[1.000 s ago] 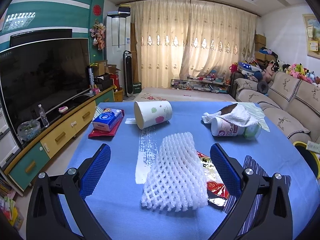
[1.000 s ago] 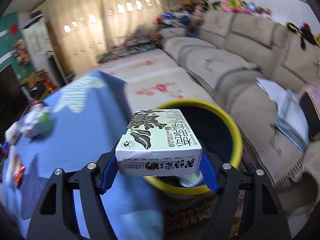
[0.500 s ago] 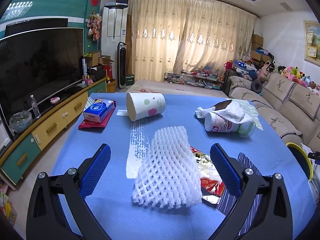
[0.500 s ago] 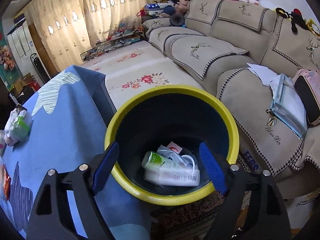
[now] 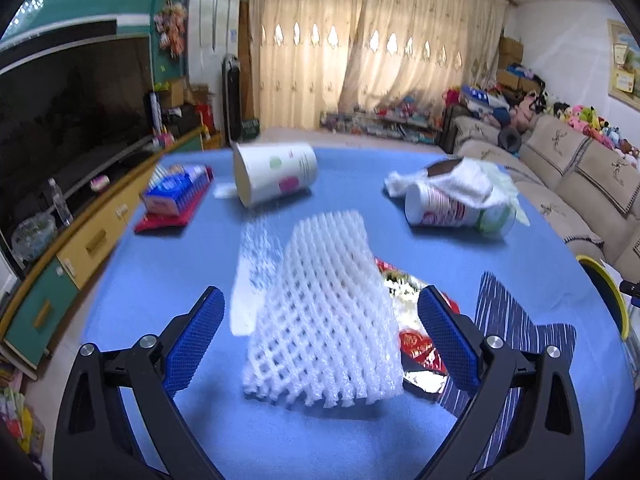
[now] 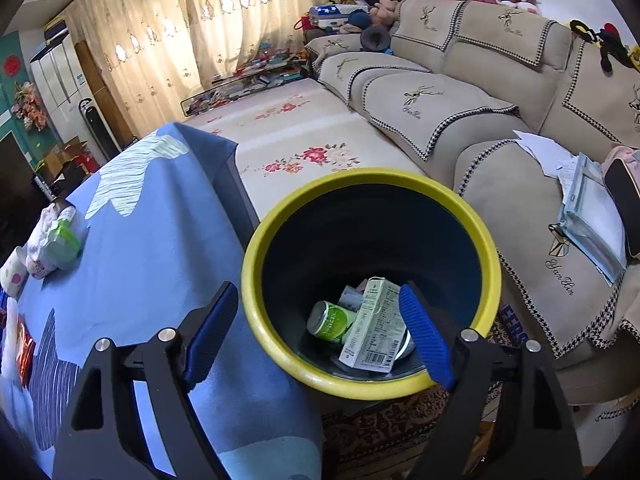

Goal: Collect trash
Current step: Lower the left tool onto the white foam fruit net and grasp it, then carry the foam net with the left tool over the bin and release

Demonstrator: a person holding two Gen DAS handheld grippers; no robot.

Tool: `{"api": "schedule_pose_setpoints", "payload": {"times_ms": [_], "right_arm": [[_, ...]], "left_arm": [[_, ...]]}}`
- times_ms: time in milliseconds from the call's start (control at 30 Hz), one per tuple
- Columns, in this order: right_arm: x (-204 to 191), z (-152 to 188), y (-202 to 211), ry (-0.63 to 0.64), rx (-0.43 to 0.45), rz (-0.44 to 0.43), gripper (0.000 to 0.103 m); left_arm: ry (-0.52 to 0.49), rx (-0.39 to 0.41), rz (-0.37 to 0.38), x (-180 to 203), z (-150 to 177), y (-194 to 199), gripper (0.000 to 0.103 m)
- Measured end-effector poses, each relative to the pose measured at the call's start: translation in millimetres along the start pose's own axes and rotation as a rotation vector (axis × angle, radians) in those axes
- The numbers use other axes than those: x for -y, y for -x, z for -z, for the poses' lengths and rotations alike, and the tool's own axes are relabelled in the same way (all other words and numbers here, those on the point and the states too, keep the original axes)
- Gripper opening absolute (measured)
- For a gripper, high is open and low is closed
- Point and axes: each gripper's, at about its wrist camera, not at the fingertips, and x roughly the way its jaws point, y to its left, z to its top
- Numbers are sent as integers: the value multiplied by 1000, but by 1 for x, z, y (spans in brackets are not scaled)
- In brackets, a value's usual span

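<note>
My right gripper (image 6: 320,336) hangs open and empty over the yellow-rimmed dark bin (image 6: 260,240). Inside the bin lie a pale green carton (image 6: 374,326) and a green can (image 6: 330,320). In the left wrist view my left gripper (image 5: 320,334) stands open low over the blue table, its fingers on either side of a white foam net sleeve (image 5: 324,312) without touching it. A red and silver foil wrapper (image 5: 420,350) lies under the net's right edge. Farther back lie a tipped paper cup (image 5: 274,176) and a second cup under white tissue (image 5: 456,204).
A blue tissue pack on a red pouch (image 5: 176,198) lies at the table's back left. A TV cabinet (image 5: 80,240) runs along the left. The beige sofa (image 6: 460,120) stands right of the bin, with papers on its seat. The bin's rim (image 5: 604,296) shows at the table's right edge.
The right gripper let go of the carton, which dropped into the bin. The left gripper moved lower and closer to the foam net, which now sits between its fingers.
</note>
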Motion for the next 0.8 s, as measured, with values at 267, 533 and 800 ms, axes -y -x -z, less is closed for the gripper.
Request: {"api": "schedule_pose_setpoints", "payload": {"times_ms": [267,533,800], "right_arm": [[-2,2,-2,1,-10,-15,78],[-6,3,-4,4,-18,-31,78],[-5,3,-2,-2,-16,-41,78]], "left_arm": [[7,-129,38,3,1,-28,75],[41,-141,83,-1,3,-29,39],[58,-60,35,-8,2,-13,15]]}}
